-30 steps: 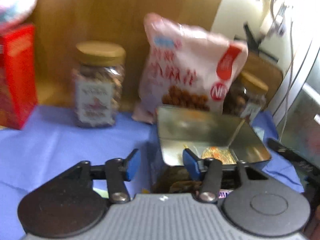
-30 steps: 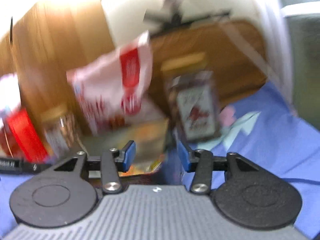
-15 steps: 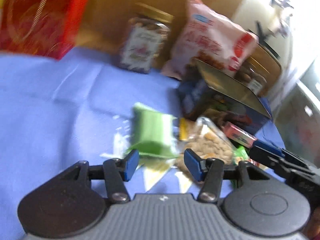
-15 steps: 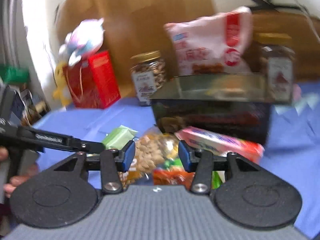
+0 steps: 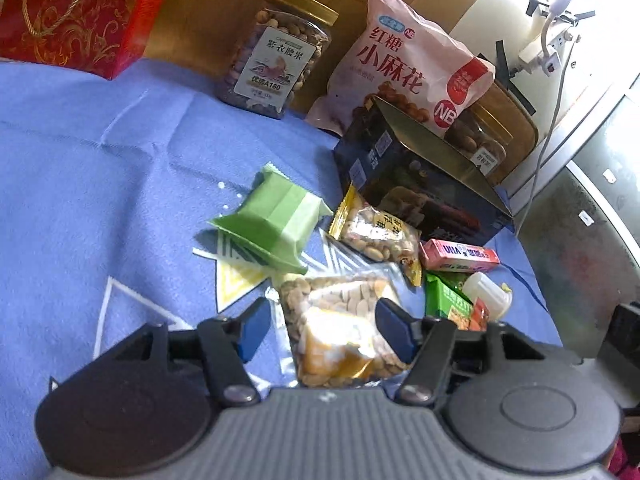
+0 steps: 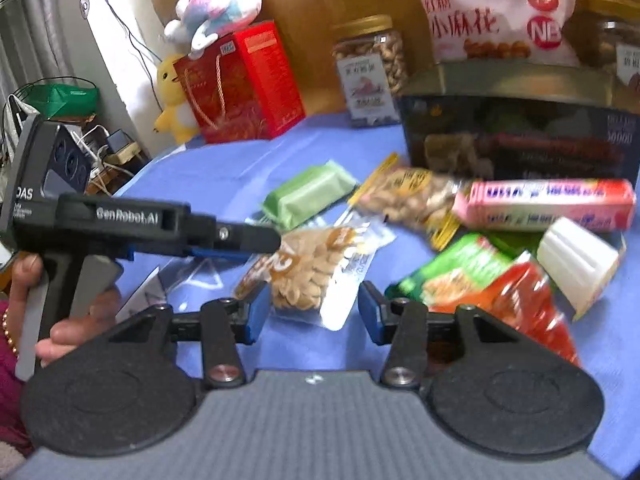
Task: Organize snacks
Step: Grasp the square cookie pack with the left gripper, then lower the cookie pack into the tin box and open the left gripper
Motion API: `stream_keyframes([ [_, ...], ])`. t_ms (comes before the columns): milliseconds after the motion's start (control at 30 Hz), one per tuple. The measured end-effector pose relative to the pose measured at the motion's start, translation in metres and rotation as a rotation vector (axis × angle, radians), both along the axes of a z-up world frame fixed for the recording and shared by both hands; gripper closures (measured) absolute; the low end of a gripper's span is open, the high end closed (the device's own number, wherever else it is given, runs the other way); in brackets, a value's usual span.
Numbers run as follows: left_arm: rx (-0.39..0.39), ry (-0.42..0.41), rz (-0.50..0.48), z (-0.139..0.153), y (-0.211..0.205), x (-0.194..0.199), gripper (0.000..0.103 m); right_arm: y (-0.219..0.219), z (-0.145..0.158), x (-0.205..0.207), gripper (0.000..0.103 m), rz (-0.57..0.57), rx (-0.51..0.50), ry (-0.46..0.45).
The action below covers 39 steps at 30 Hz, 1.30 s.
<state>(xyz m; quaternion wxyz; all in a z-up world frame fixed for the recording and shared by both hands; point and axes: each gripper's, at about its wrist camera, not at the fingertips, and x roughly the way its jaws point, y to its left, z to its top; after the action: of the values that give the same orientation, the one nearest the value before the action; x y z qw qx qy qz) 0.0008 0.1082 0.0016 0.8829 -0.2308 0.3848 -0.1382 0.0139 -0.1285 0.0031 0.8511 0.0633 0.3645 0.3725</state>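
**A:** So, both grippers over the snack pile, nothing picked up yet. Left gripper (image 5: 320, 330) spread wide, straddling the nut pack (image 5: 340, 334) without pinching it. Right gripper (image 6: 310, 312) wide too, hovering just short of the same pack (image 6: 316, 270). Tin (image 5: 420, 184) open at 1 o'clock from the pile, probably the destination.

**B:** Risky, going for one pack with both. Could end in a tug or a torn wrapper if both close together. Slippery clear film too, so might squirt out of the pads if pinched only at the edge. Also crowded: green pack (image 5: 276, 218) at 11 o'clock and peanut bag (image 5: 376, 234) at 12, touching or overlapping, easy to drag along.

**A:** Worth noting, right view shows the left tool from the side plus the hand (image 6: 52, 304) holding it. Also plush (image 6: 218, 4) on the red box (image 6: 240, 84). Left view misses all that.

**B:** Left view gives the tin's inner wall and the jar (image 5: 276, 46) label sharp, though. Right one blurry there.
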Motion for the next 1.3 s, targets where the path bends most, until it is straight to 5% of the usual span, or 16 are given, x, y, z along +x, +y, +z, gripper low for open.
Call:
stream_keyframes([
  [233,0.003,-0.021,-0.005,-0.002,-0.004,-0.015,0.046,0.007,-0.011,-0.004,0.053,0.009,0.029,0.008],
  [367,-0.032,-0.028,0.002,-0.003,-0.01,-0.018,0.048,0.011,-0.012,-0.013,0.059,0.036,0.079,0.006],
  [467,-0.087,-0.022,0.02,-0.003,-0.002,-0.018,0.055,0.004,-0.015,-0.011,0.076,0.002,0.108,0.027],
  [567,-0.111,-0.033,0.026,0.002,0.0,-0.018,0.06,0.0,-0.012,-0.01,0.078,-0.024,0.14,0.035],
  [767,-0.084,-0.1,-0.008,0.033,-0.018,-0.006,0.06,-0.009,0.02,-0.02,0.078,-0.057,0.15,-0.122],
  [1067,0.013,-0.268,-0.097,0.093,-0.07,0.075,0.06,-0.04,0.056,0.026,0.078,-0.208,0.151,-0.319],
  [1300,0.06,-0.251,-0.11,0.085,-0.098,0.145,0.06,-0.055,0.043,0.084,0.077,-0.324,0.148,-0.303],
])
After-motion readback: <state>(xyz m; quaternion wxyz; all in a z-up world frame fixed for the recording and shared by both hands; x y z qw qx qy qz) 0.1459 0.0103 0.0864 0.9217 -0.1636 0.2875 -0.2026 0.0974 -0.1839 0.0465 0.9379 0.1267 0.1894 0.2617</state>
